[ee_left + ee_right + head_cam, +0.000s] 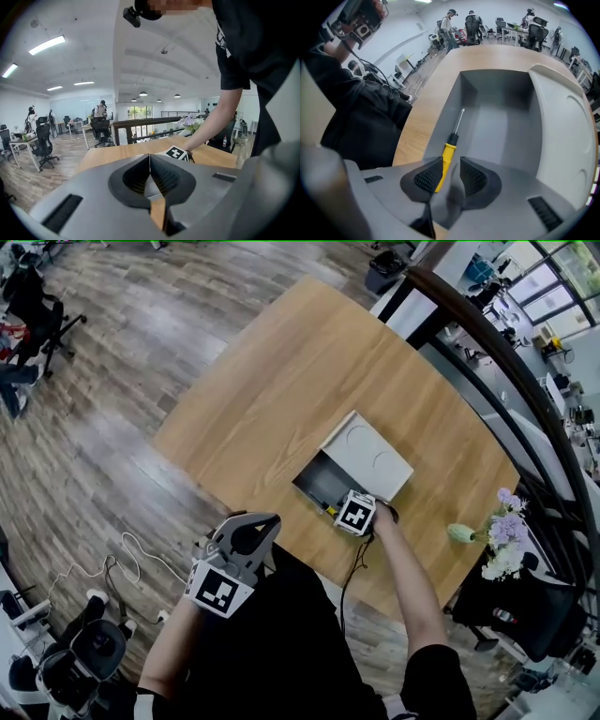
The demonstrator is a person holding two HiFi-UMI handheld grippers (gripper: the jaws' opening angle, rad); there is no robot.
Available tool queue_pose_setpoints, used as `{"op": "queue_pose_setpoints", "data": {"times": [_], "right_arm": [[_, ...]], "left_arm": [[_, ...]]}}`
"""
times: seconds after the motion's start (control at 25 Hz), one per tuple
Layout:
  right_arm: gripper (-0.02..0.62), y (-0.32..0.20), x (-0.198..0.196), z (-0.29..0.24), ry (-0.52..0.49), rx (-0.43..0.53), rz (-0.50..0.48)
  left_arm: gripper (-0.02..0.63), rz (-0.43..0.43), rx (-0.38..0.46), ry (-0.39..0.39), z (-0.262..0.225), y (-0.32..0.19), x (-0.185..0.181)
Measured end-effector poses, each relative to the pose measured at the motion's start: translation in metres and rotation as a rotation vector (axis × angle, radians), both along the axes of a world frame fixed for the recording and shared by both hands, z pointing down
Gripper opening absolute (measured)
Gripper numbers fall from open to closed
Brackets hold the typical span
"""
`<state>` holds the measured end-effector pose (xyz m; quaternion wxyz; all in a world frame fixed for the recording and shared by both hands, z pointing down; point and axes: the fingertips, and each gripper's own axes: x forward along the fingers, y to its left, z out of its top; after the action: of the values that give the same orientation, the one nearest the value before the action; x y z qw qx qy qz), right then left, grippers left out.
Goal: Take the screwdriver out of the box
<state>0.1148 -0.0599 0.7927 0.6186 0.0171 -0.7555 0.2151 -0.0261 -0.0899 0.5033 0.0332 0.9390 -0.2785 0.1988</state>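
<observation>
An open grey box (319, 479) sits on the wooden table (281, 390), its lid (367, 457) folded back on the far side. In the right gripper view a screwdriver (449, 151) with a yellow handle lies along the left wall of the box (451, 105). My right gripper (451, 175) points down into the box, its jaws open around the handle, which lies against the left finger with a gap to the right one. In the head view only the right gripper's marker cube (355, 513) shows, at the box's near edge. My left gripper (251, 529) hangs off the table by the person's body, shut and empty (150, 161).
A vase of flowers (497, 531) stands near the table's right edge. A dark railing (497, 343) curves behind the table. Cables (112, 568) lie on the wood floor at left, with office chairs (42, 310) beyond. People stand at far desks (99, 112).
</observation>
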Motion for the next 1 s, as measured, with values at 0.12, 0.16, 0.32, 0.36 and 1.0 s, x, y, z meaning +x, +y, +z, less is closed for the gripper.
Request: {"op": "queue_pose_setpoints", "data": {"times": [0.12, 0.16, 0.32, 0.36, 1.0], "right_arm": [[0.126, 0.002, -0.001, 0.002, 0.004, -0.026, 0.009], [0.126, 0.003, 0.000, 0.004, 0.004, -0.042, 0.038], [0.132, 0.002, 0.005, 0.007, -0.002, -0.052, 0.197], [0.136, 0.000, 0.004, 0.005, -0.006, -0.023, 0.213], [0.155, -0.027, -0.011, -0.008, -0.026, 0.371, 0.303]], "left_arm": [[0.023, -0.012, 0.002, 0.008, -0.001, -0.001, -0.004], [0.023, -0.013, 0.003, 0.010, -0.001, -0.002, -0.004], [0.023, -0.009, 0.000, 0.010, 0.000, -0.003, -0.003], [0.023, -0.007, 0.002, 0.011, -0.001, -0.003, -0.002], [0.023, -0.001, 0.006, 0.011, 0.001, 0.009, 0.004]]}}
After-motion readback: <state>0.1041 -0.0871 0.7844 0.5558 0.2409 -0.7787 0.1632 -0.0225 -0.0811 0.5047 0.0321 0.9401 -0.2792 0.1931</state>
